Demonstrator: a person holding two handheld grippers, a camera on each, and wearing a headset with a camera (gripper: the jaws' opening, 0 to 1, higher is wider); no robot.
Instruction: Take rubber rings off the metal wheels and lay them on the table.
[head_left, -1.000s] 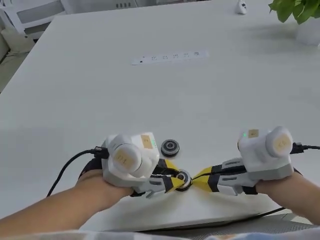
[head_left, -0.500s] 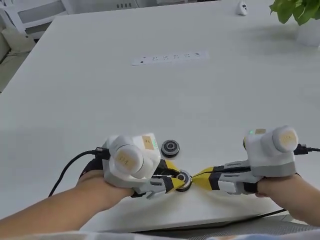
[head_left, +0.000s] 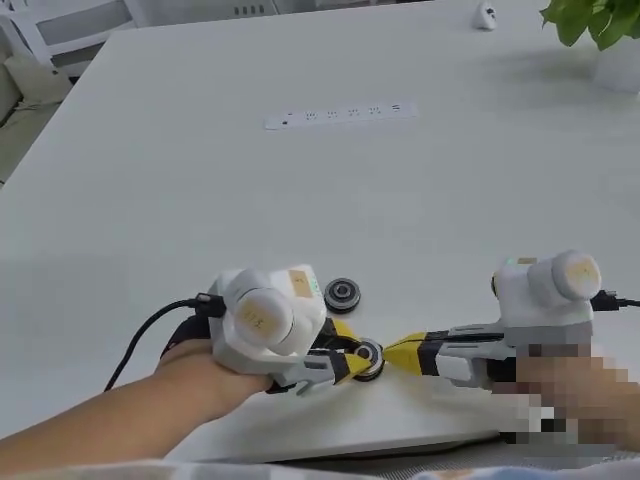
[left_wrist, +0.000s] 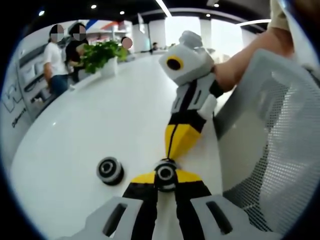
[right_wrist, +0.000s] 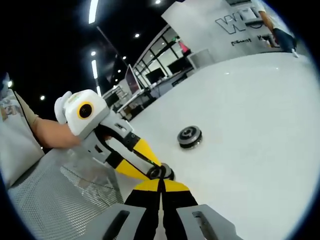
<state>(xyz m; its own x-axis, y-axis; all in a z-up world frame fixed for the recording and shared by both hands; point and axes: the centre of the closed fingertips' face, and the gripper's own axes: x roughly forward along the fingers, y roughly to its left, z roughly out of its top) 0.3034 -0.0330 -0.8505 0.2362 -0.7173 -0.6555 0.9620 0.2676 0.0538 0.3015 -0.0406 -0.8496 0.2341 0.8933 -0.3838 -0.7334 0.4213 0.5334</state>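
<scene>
Left gripper (head_left: 352, 360) clamps first wheel (head_left: 367, 356) just above table's (head_left: 200, 180) near edge. Right gripper (head_left: 390, 353) pinched closed, tips at wheel's rim (ring caught? we can't tell). Second wheel (head_left: 342, 293) lies just beyond, apart. We see no ring laid down; we judge both wheels left to do.

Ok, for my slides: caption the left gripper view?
Left gripper holds a wheel as the right gripper's shut tips meet it; a second wheel lies on the table.

Left gripper (left_wrist: 165, 178): jaws clamp a metal wheel (left_wrist: 165, 172).
Right gripper (left_wrist: 173, 151): jaws together, touching that wheel.
Second wheel (left_wrist: 110, 170): on bench (left_wrist: 100, 120), nearby.
</scene>
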